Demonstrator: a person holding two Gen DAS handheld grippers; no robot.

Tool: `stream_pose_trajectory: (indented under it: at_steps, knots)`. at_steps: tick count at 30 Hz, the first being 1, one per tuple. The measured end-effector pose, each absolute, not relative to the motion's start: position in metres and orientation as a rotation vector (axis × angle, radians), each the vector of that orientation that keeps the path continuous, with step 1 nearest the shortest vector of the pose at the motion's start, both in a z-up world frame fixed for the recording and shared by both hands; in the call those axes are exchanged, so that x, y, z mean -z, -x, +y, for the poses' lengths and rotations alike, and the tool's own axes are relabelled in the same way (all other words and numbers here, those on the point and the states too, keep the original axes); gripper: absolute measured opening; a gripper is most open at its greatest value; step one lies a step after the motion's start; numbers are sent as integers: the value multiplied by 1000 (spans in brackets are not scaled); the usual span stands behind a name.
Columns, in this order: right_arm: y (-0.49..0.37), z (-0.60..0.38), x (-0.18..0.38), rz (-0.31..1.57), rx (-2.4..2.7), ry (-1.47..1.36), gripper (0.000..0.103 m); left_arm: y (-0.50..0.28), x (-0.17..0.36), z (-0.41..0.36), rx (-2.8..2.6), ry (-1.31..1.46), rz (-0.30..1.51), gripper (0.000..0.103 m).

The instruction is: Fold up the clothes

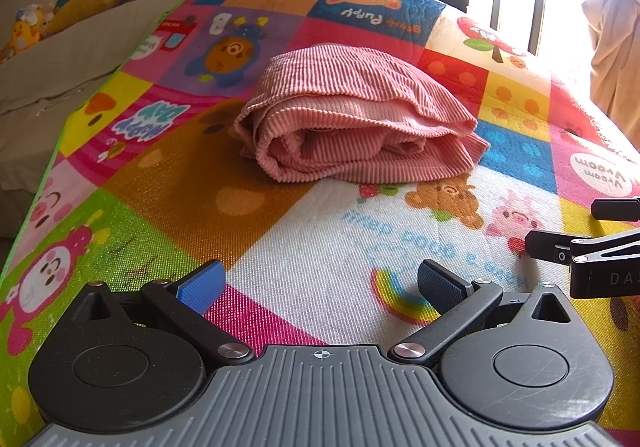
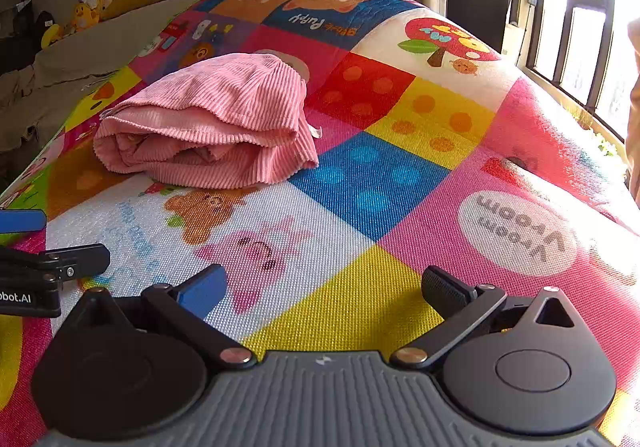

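A: What covers the bed?
B: A cartoon play mat (image 1: pixel 280 247), with the folded pink corduroy garment (image 1: pixel 356 119) lying mid-mat.
A: And the tongs?
B: Left tongs (image 1: pixel 320 287) and right tongs (image 2: pixel 324 293) both gape wide, empty, short of it.

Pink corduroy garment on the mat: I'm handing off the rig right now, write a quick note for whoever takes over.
Left gripper: open, empty, low over the play mat, short of the garment.
Right gripper: open, empty, beside the left one, also clear of the cloth.
Pink corduroy garment: lies on the mat ahead of both grippers, folded into a thick bundle with several layers showing at the near edge; neither gripper touches it.
Done: the garment looks folded, though loosely, and released.
Left: maybe square up the layers if a neater fold is wanted. No other clothes to fold are visible on the mat.
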State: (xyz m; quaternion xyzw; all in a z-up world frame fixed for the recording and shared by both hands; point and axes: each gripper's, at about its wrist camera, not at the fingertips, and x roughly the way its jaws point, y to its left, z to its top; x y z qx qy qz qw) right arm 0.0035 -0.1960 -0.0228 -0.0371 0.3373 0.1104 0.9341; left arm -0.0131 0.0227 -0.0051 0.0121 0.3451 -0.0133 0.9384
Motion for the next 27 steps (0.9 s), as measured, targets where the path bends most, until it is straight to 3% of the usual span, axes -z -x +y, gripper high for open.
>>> stream_pose_trajectory:
  at_steps: [27]
  knots:
    - [-3, -196, 23, 690, -225, 77, 103, 12, 3, 27, 17, 4, 725, 103]
